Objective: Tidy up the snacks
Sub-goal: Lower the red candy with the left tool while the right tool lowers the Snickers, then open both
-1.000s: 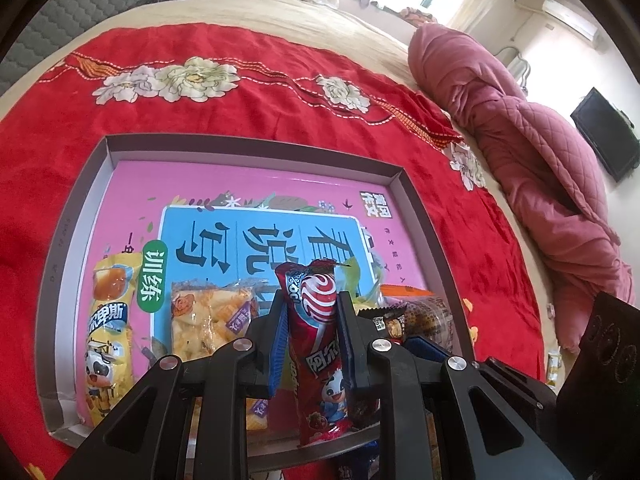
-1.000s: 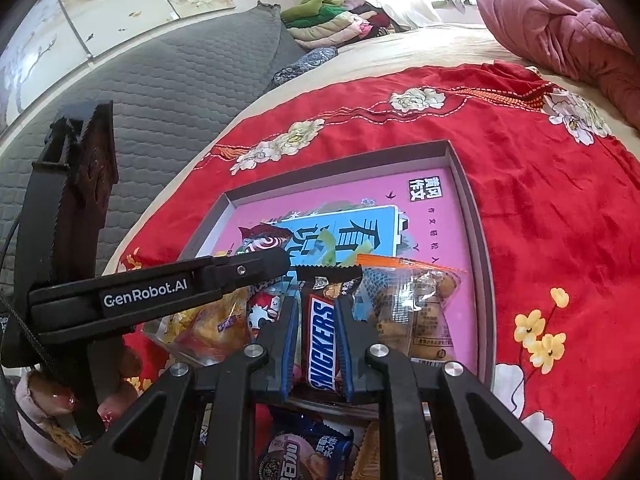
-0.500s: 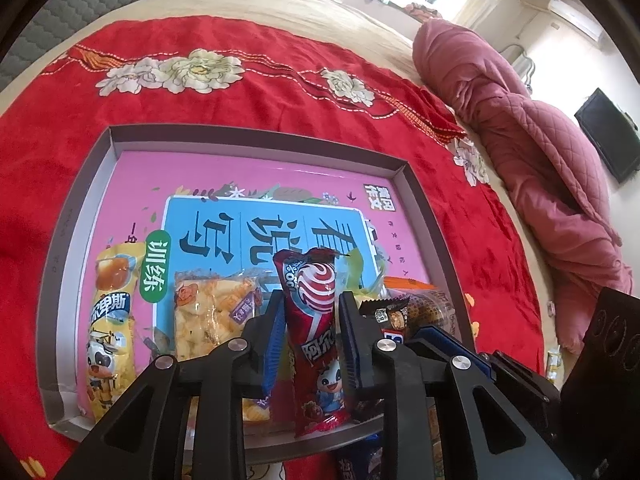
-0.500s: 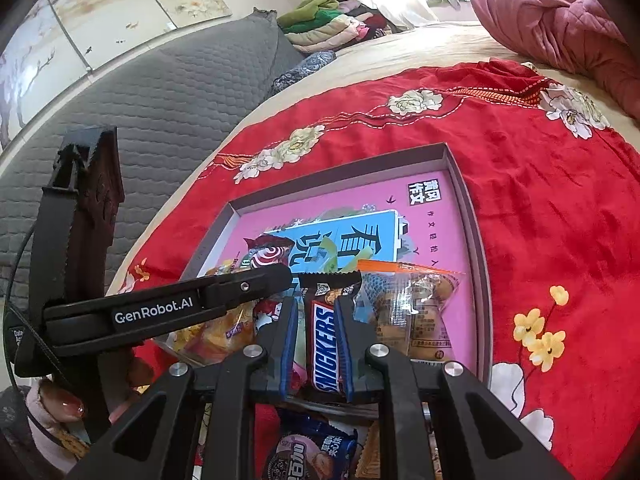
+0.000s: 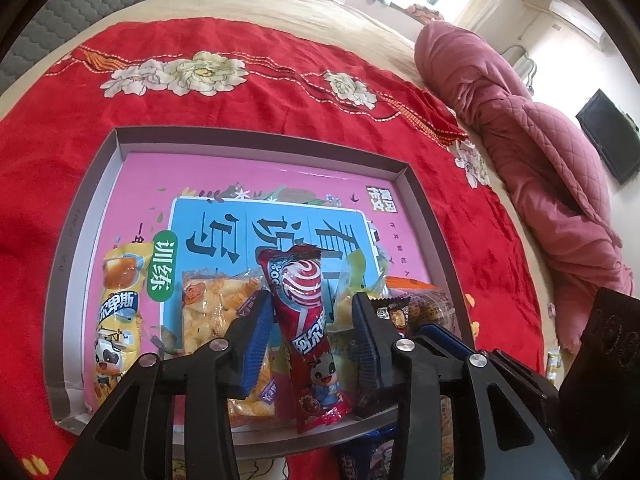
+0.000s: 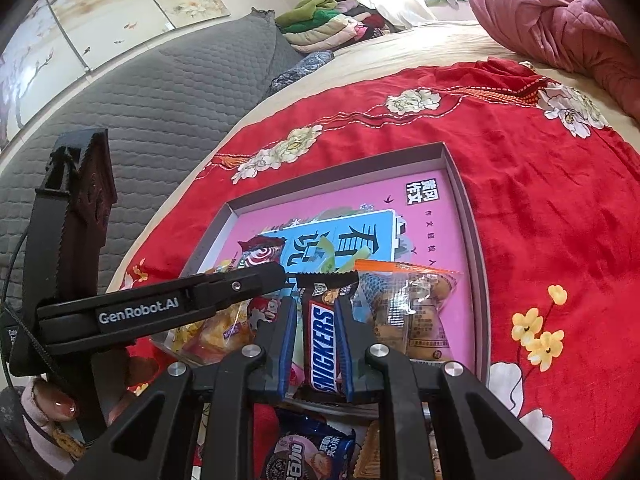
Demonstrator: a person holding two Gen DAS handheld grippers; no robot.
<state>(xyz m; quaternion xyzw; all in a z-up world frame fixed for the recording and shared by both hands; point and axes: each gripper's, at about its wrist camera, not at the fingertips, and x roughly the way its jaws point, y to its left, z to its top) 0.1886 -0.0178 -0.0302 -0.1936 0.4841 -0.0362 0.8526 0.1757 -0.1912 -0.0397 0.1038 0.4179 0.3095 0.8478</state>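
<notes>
A grey-rimmed box lid (image 5: 100,184) with a pink printed floor lies on a red bedspread. My left gripper (image 5: 312,312) is open, its jaws on either side of a red lollipop-print snack stick (image 5: 308,320) that lies in the tray without being pinched. A yellow cow-print pack (image 5: 116,320) and a clear bag of yellow crackers (image 5: 216,308) lie to its left. My right gripper (image 6: 316,320) is shut on a Snickers bar (image 6: 322,348) over the tray's near edge (image 6: 480,280). A clear bag of pastries (image 6: 412,312) lies to its right.
Loose snacks lie on the bedspread in front of the tray, among them a blue cookie pack (image 6: 312,448). A rolled pink quilt (image 5: 552,168) lies at the right. A grey quilted headboard (image 6: 140,100) is at the left. Folded clothes (image 6: 328,28) are stacked far back.
My left gripper's jaws have spread apart and let go of the red snack stick, which now rests in the tray. My right gripper still holds the Snickers bar, nearly still.
</notes>
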